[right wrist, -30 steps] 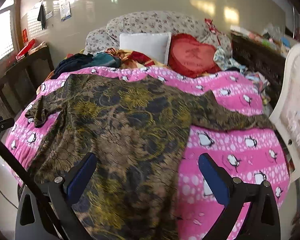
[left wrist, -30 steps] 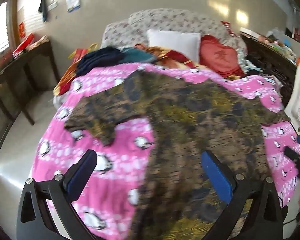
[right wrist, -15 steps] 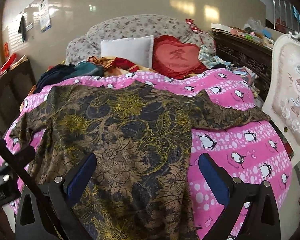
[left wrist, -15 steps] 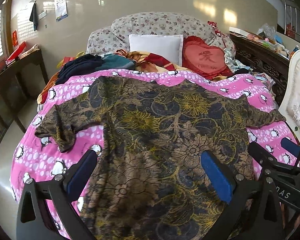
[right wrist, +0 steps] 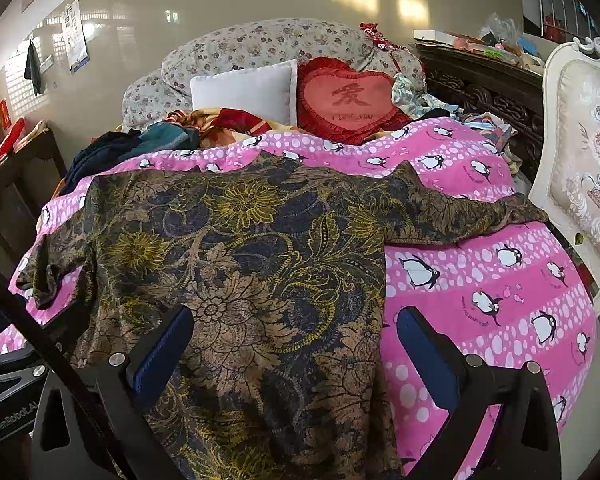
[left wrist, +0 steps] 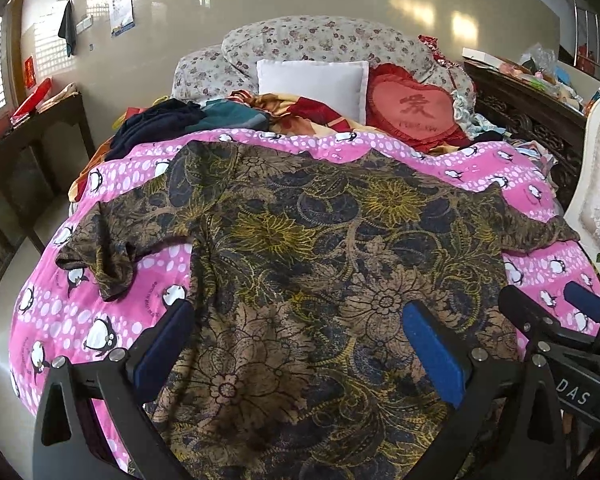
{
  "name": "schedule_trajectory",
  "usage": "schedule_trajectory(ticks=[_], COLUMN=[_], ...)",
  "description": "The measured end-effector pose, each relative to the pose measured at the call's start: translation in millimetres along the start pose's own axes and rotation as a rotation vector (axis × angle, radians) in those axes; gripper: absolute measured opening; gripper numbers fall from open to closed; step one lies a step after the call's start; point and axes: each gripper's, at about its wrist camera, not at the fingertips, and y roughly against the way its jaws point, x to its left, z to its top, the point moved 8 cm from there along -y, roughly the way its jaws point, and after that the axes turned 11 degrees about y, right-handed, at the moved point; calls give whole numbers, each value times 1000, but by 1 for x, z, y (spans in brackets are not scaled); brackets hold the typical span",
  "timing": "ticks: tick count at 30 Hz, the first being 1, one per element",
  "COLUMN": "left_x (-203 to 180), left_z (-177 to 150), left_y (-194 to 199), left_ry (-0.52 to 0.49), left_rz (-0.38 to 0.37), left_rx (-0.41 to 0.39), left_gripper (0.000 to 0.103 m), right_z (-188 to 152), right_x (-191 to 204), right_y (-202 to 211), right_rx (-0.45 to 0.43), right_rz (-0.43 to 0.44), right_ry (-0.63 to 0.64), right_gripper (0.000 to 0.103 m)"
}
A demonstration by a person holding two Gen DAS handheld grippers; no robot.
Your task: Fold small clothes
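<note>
Left wrist view: floral shirt [left wrist: 320, 280] flat on pink blanket [left wrist: 80, 320], both grippers' fingers wide apart, empty.

One brown-and-gold floral-print shirt [left wrist: 320, 280] lies on one pink penguin-print quilt [left wrist: 100, 320]; behind it are one white square pillow [left wrist: 312, 80], one red heart-shaped cushion [left wrist: 412, 110], and one heap of dark crumpled clothes [left wrist: 160, 124]; two hand-held grippers: left [left wrist: 296, 344], right [right wrist: 292, 344]

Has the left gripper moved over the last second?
Yes. Judged against the white pillow, which slid left and downward in the left wrist view, the left gripper swung rightward over the floral shirt, its jaws open.
</note>
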Motion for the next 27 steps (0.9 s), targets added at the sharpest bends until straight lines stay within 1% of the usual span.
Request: schedule_trajectory(ticks=[14,21,27], left_x=[16,22,24], left_z=[3,5,4], left_y=[-23,-31,-37], left_ry=[37,45,58], left_rz=[27,32,27], left_rx=[20,26,40], left_gripper=[103,103,103], right_z=[-4,-2,-3], right_x=[-9,-3,-4], right_y=[-26,-41,-44], right_rx=[43,72,69], right_rz=[-15,60,19], right_ry=[-29,-57,-51], right_gripper=[103,103,103])
